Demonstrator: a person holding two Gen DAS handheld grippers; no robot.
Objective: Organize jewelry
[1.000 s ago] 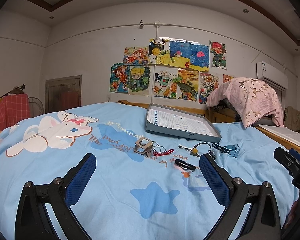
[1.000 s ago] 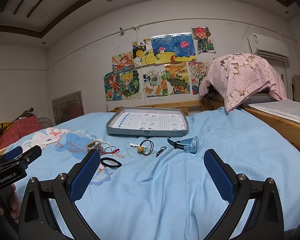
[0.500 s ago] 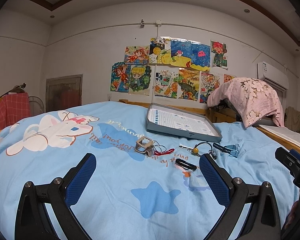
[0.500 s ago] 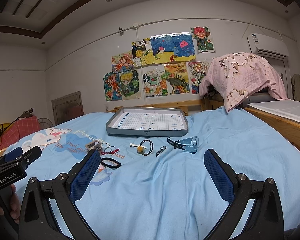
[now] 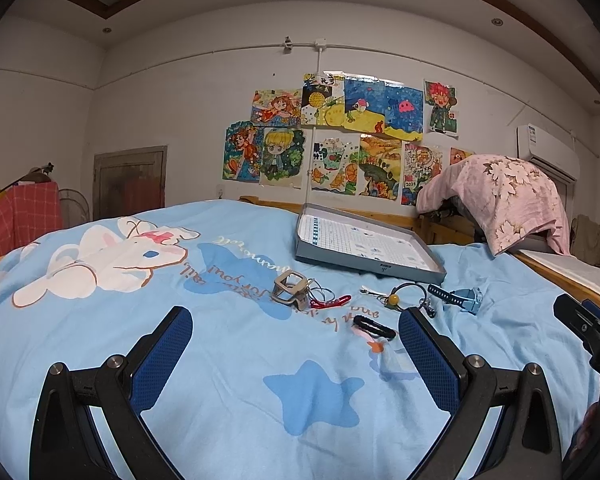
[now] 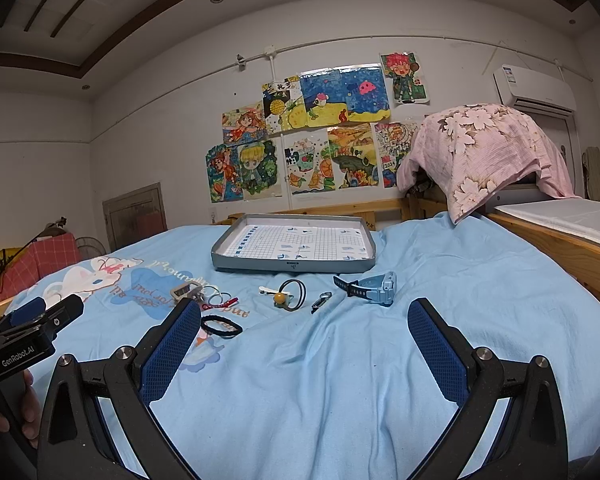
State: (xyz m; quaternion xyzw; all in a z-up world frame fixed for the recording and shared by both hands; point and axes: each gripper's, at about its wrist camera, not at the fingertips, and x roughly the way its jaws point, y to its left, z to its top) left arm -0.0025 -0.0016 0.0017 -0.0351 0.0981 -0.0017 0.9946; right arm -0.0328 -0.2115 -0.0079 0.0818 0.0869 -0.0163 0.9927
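A grey tray (image 5: 374,268) (image 6: 296,267) with a gridded white liner rests on the blue bedspread. In front of it lie a silver watch (image 5: 289,289) (image 6: 186,290), thin rings with a red clip (image 5: 329,302) (image 6: 219,301), a black hair tie with a yellow bead (image 5: 393,299) (image 6: 280,298), a small dark clasp (image 6: 321,302), a blue watch (image 5: 465,299) (image 6: 374,287) and a black braided bracelet (image 5: 374,326) (image 6: 221,326). My left gripper (image 5: 295,344) is open above the bedspread, short of the items. My right gripper (image 6: 305,340) is open too, nothing between its fingers.
A pink floral cloth (image 6: 484,152) covers something at the bed's far right. A wooden bed rail (image 6: 556,248) runs along the right side. A person's hand (image 6: 24,412) holds the left gripper handle at the left edge of the right wrist view.
Both views have crept very slightly; the items and tray stay where they were. Both grippers stay open.
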